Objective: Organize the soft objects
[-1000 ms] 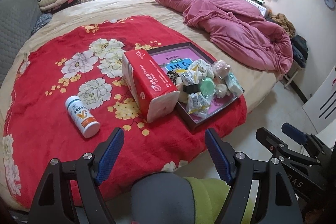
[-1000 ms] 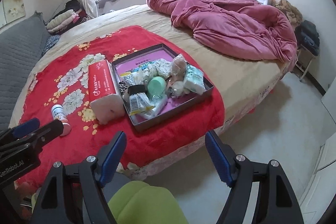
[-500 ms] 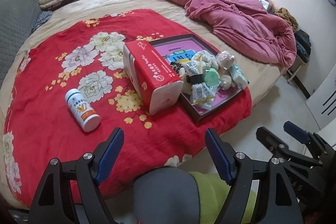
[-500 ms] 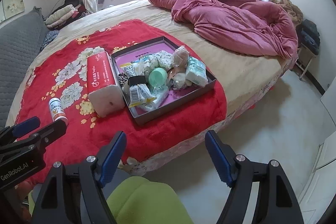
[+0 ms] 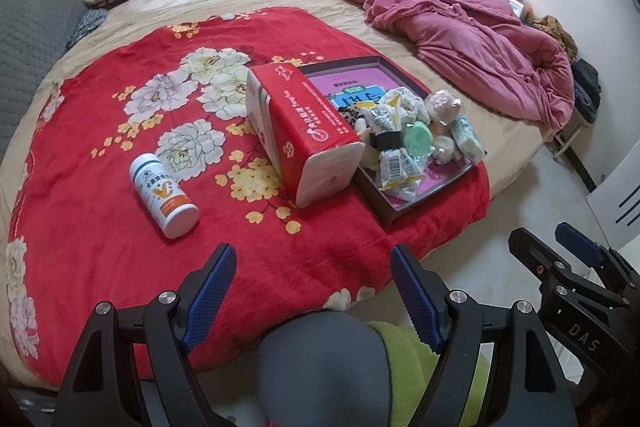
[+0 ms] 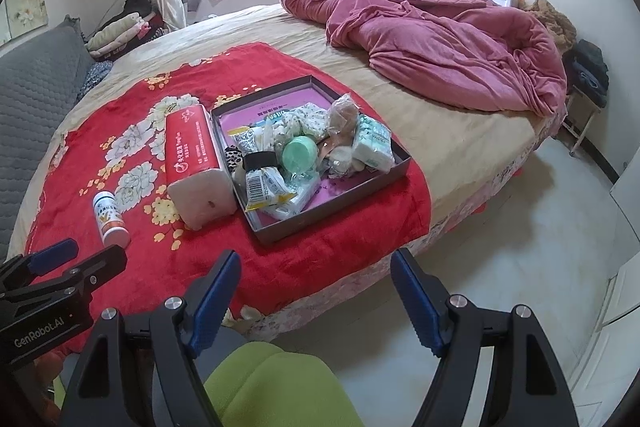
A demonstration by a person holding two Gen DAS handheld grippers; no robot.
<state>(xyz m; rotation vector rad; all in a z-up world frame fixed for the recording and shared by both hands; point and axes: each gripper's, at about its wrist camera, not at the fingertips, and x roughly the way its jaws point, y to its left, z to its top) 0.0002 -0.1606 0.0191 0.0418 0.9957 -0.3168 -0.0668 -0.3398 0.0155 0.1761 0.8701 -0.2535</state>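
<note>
A dark tray (image 5: 394,217) lies on the red flowered blanket (image 5: 100,227), near the bed's front edge. It holds several soft packets, a white-green tissue packet (image 6: 372,145) and a round green item (image 6: 298,153). A red tissue pack (image 5: 304,131) lies against the tray's left side, and a white bottle (image 5: 164,197) rests further left. My left gripper (image 5: 312,253) hovers open over the blanket's near edge, holding nothing. My right gripper (image 6: 316,255) is open and empty too, over the bed's edge and the floor, short of the tray (image 6: 332,207).
A crumpled pink quilt (image 6: 432,43) covers the bed's far right. A grey padded headboard (image 5: 28,27) and folded clothes (image 6: 116,31) are at the left. Pale floor (image 6: 520,227) runs to the right. A grey and lime-green garment (image 5: 340,359) sits under the grippers.
The bed's contents sit slightly higher in the left wrist view. Both grippers keep the same wide opening, and nothing on the bed has moved.
</note>
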